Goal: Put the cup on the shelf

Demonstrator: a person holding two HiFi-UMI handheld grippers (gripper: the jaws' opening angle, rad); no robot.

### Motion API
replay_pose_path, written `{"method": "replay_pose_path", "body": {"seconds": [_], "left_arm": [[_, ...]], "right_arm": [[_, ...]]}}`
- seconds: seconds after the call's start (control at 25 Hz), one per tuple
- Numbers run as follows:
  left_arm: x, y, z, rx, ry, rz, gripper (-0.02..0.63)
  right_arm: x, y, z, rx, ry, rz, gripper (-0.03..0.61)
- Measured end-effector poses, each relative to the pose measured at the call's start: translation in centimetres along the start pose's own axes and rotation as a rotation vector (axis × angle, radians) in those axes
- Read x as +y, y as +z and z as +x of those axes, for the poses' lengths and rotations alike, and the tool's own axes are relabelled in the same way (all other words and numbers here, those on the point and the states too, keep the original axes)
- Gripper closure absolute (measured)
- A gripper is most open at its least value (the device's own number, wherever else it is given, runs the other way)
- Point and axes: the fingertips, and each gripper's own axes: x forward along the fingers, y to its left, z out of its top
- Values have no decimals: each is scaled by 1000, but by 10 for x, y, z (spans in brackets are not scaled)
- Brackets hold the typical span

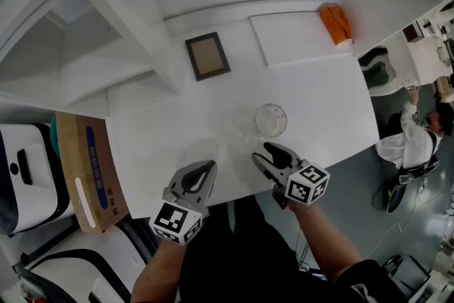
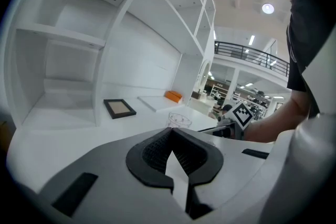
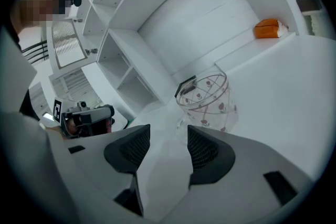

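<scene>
A clear glass cup [image 1: 270, 120] with small red motifs stands upright on the white table [image 1: 326, 103]. It also shows in the left gripper view [image 2: 179, 119] and the right gripper view [image 3: 206, 99]. My right gripper [image 1: 264, 150] is just short of the cup, open, and its pads [image 3: 207, 147] hold nothing; the cup stands ahead of the jaws, slightly to the right. My left gripper [image 1: 210, 165] hovers at the table's near edge, left of the cup, shut and empty [image 2: 170, 131]. The white shelf unit [image 1: 106, 39] rises at the far left [image 2: 63, 34].
A dark picture frame [image 1: 208, 56] lies flat near the shelf. A thin white panel [image 1: 298, 35] and an orange object [image 1: 335, 23] sit at the far right. A cardboard box [image 1: 89, 174] stands left of the table. A person [image 1: 415, 138] crouches on the floor at right.
</scene>
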Motion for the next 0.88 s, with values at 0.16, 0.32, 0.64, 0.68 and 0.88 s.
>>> {"method": "replay_pose_path", "body": {"seconds": [0.16,0.32,0.64,0.68,0.88], "left_arm": [[0,-14,1,14,9,-16,601],[-1,-17,-4,5,27,-35,601],[7,-15,-31,-3,102,-43,601],[9,-15,-35,-5,115,-46,601],[9,-3,-49,-26,156,-48,601]], "right_arm": [[-6,0,11,-2,14,-5,396],[-6,-1,23,15,15,-30,396],[-18,3,34,5,-58,-22,527],[-19,3,34,2,-63,-19,529],[-16,12,31,2,-48,-42,534]]}}
